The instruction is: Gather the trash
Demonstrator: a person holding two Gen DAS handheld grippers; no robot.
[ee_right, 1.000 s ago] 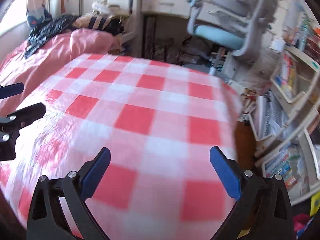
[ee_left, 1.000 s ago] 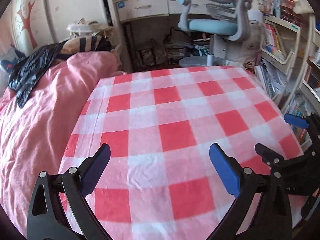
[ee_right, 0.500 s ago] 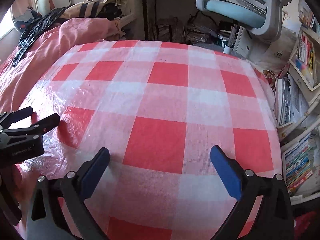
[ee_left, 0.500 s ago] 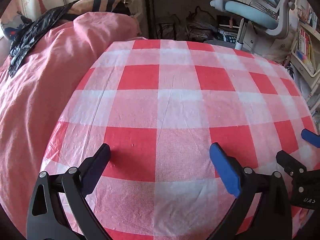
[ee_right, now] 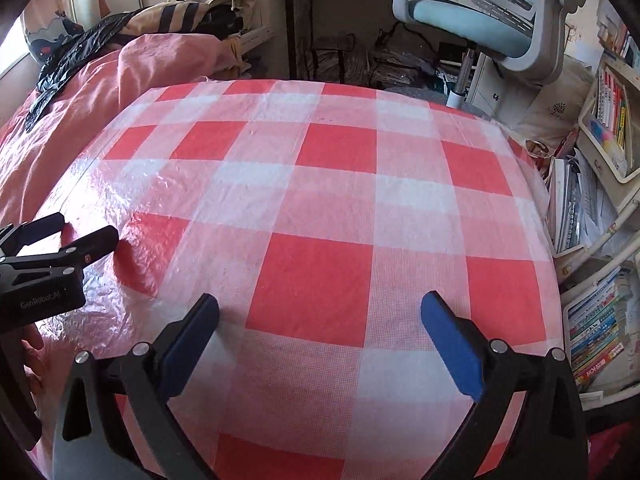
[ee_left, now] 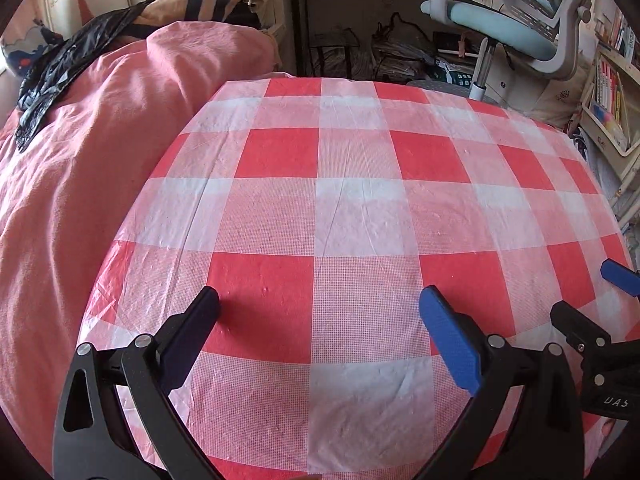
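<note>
A red and white checked plastic cloth (ee_left: 360,208) covers the table; it also shows in the right wrist view (ee_right: 320,208). No trash item shows on it in either view. My left gripper (ee_left: 320,312) is open and empty, low over the near left part of the cloth. My right gripper (ee_right: 320,316) is open and empty over the near right part. Each gripper shows at the edge of the other's view: the right gripper (ee_left: 596,300) at the right, the left gripper (ee_right: 76,232) at the left.
A bed with a pink duvet (ee_left: 80,168) and a dark jacket (ee_left: 60,68) lies left of the table. A blue-grey office chair (ee_right: 472,20) and a desk stand behind it. Bookshelves (ee_right: 600,200) with books crowd the right side.
Both grippers have tilted down and come lower toward the cloth, so the table fills more of each view. Both stay open and empty.
</note>
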